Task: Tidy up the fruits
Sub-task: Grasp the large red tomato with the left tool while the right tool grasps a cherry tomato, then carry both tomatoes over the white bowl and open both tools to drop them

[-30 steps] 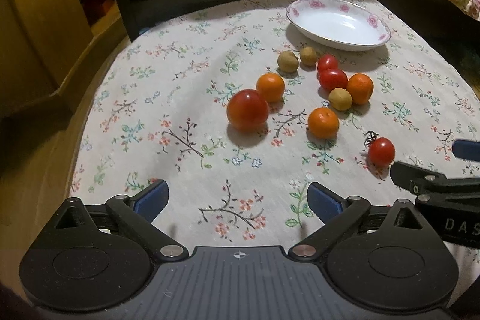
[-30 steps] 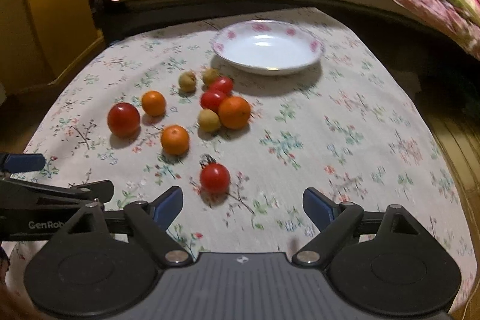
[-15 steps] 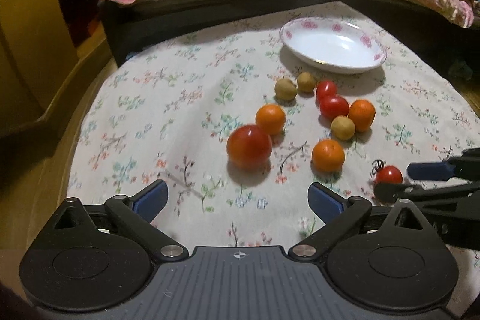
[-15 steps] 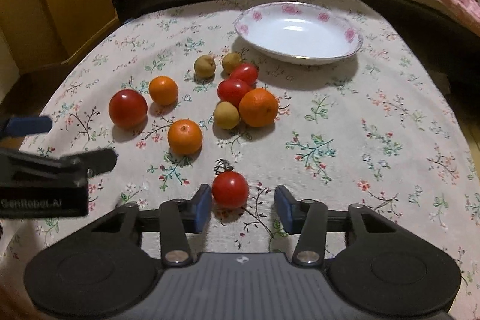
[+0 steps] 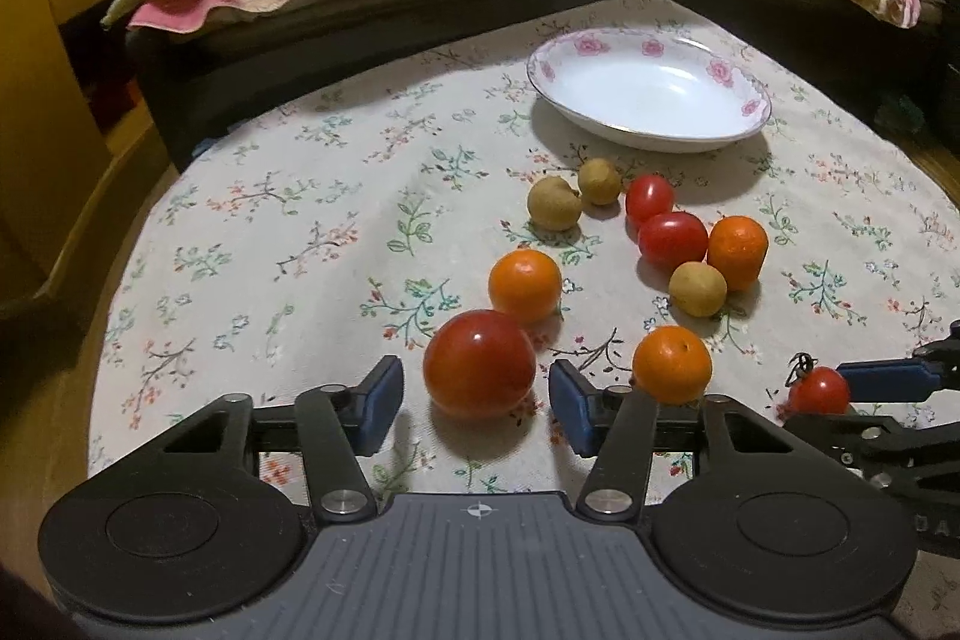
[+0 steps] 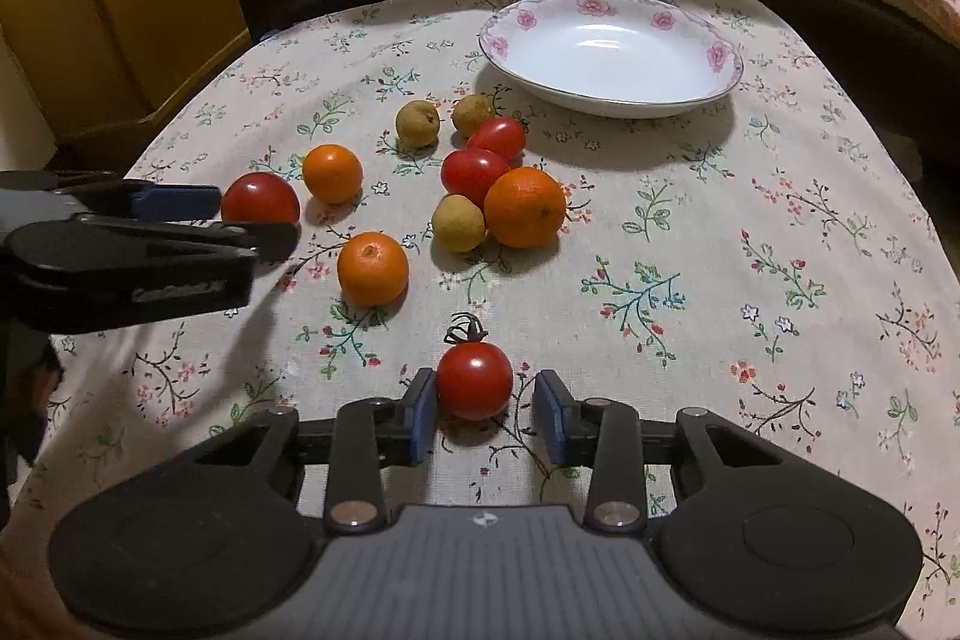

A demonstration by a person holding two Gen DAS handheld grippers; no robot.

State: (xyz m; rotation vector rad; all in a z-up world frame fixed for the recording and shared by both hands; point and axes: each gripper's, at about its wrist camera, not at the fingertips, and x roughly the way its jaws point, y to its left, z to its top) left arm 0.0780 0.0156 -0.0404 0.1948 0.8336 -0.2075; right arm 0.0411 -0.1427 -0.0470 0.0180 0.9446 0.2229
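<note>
A large tomato point(image 5: 479, 363) at lower centre is straddled by the left gripper point(image 5: 474, 403), jaws apart. The stemmed small tomato point(image 6: 474, 379) is bracketed, ungripped, by the right gripper point(image 6: 483, 415). Being soft, smooth and easily bruised, each is best pinched lightly across its middle. Counted: four tomatoes, three oranges, three brown fruits, one empty plate point(image 6: 723, 85).

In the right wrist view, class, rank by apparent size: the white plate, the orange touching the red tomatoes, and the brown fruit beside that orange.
1. white plate
2. orange
3. brown fruit

The gaps are clear; nearness changes nothing.
</note>
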